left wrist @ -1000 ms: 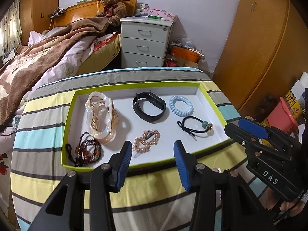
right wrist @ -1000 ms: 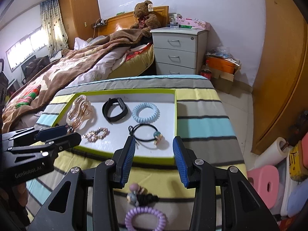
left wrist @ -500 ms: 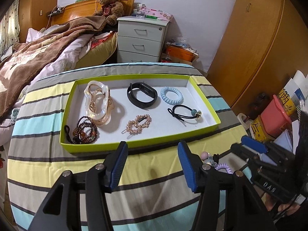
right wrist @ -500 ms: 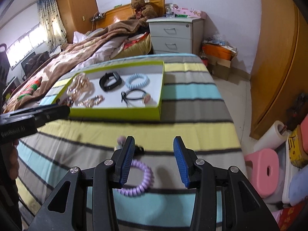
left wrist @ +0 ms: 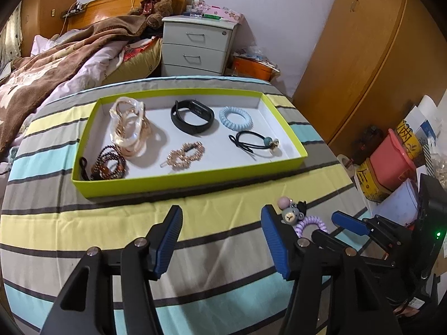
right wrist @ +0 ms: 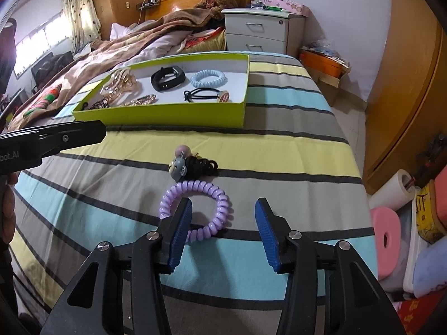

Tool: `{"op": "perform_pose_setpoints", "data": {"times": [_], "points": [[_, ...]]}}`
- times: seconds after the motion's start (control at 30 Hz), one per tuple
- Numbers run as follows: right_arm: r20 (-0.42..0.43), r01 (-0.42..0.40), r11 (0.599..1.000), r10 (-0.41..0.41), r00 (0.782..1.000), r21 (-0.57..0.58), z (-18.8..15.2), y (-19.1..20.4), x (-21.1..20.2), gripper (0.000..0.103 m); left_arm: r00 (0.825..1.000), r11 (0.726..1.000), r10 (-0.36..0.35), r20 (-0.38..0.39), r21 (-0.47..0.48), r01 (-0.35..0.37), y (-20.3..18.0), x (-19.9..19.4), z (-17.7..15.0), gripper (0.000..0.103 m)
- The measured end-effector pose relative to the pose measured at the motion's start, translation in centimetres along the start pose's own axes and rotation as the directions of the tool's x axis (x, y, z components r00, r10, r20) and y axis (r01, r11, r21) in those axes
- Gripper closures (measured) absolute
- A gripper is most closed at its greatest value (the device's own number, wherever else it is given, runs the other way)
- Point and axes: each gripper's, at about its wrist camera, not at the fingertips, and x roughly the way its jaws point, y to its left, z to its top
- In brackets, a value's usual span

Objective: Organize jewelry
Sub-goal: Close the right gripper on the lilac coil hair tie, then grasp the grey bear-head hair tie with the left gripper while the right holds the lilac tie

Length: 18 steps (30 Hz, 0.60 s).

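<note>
A lime-green tray (left wrist: pixel 190 180) (right wrist: pixel 167 115) on the striped table holds a black band (left wrist: pixel 192 115), a light blue spiral tie (left wrist: pixel 236 117), a black tie with beads (left wrist: pixel 251 142), a gold clip (left wrist: pixel 184 155), a clear claw clip (left wrist: pixel 128 127) and dark beads (left wrist: pixel 109 166). A purple spiral hair tie (right wrist: pixel 195 208) (left wrist: pixel 308 223) and a black tie with a grey bear charm (right wrist: pixel 187 166) (left wrist: pixel 292 212) lie on the cloth outside the tray. My right gripper (right wrist: pixel 222 223) is open, low over the purple tie. My left gripper (left wrist: pixel 222 231) is open and empty above the cloth.
A bed with a brown blanket (left wrist: pixel 56 55) lies to the left. A grey nightstand (left wrist: pixel 198 48) stands behind the table. Pink stools, boxes and a paper roll (right wrist: pixel 391 192) crowd the floor to the right, before a wooden wardrobe (left wrist: pixel 363 55).
Both grippers have pulled back from the tray toward the table's near side. My right gripper has dropped down to the purple hair tie. Both stayed open.
</note>
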Motion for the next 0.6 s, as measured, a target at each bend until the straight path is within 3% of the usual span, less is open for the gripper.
{"op": "perform_pose_setpoints", "data": {"times": [0.2,0.47,0.6], "points": [[0.016,0.025,1.0,-0.025,1.0,-0.017,-0.4,0.2,-0.2,0.057,1.0,1.0,-0.009,-0.013,-0.002,0.009,-0.3,0.2,-0.3,0.041],[0.027,0.033,0.999,-0.032,0.999,-0.037,-0.8,-0.2,-0.5,0.088,1.0,1.0,0.005,-0.025,0.0,-0.005,-0.9,0.5,-0.3,0.04],[0.032,0.024,1.0,-0.024,0.999,-0.018,-1.0,-0.8,-0.7,0.092,0.999,1.0,0.005,-0.035,0.006,-0.005,-1.5,0.8,-0.3,0.039]]}}
